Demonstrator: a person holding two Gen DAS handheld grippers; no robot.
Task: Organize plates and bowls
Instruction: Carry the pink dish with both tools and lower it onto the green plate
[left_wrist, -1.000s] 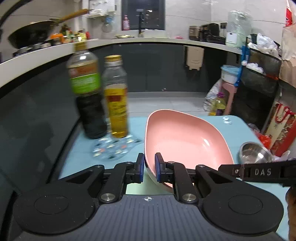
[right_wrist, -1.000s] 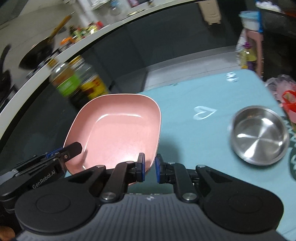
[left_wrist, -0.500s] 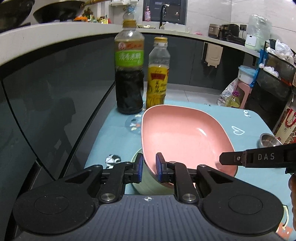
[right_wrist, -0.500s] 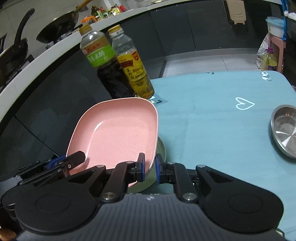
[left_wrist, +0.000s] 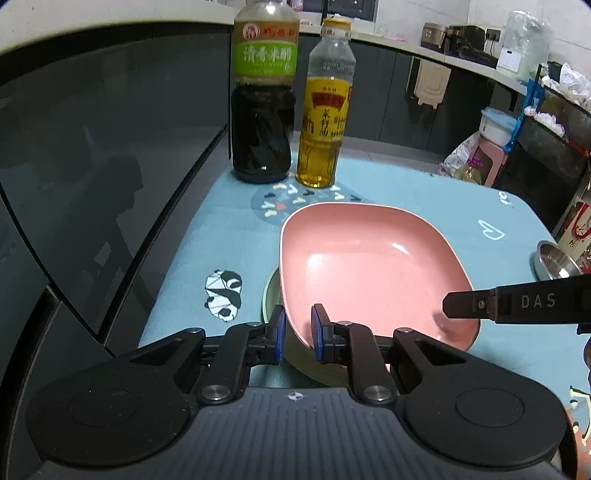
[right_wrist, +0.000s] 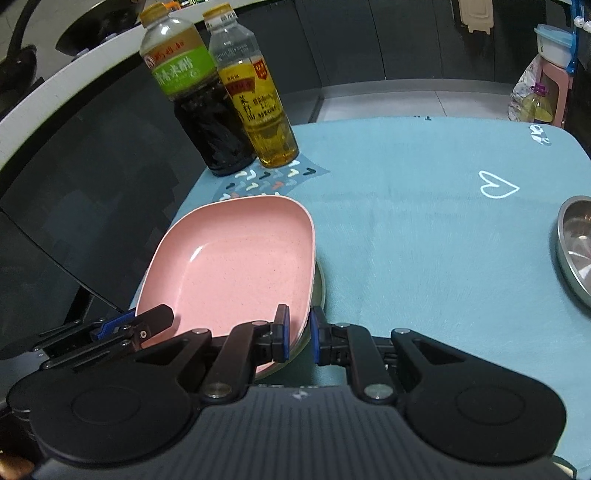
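Observation:
A pink square plate (left_wrist: 369, 266) (right_wrist: 236, 269) lies low over a pale green dish (left_wrist: 269, 295) (right_wrist: 320, 288), which shows only as a rim under it. I cannot tell whether the two touch. My left gripper (left_wrist: 297, 332) is shut on the pink plate's near left rim. My right gripper (right_wrist: 298, 332) is shut on its near right rim. Each view also catches the tip of the other gripper at the plate's edge. A steel bowl (left_wrist: 554, 258) (right_wrist: 576, 251) sits empty at the right on the blue cloth.
A dark vinegar bottle (left_wrist: 262, 110) (right_wrist: 199, 110) and a yellow oil bottle (left_wrist: 325, 122) (right_wrist: 266, 110) stand upright behind the plate near the table's far left corner. The table's left edge (left_wrist: 177, 258) runs close beside the plate. Kitchen counters and clutter lie beyond.
Both grippers carried the pink plate down and leftward, toward the bottles, until it came over the pale green dish. The steel bowl slid toward the right edge of both views.

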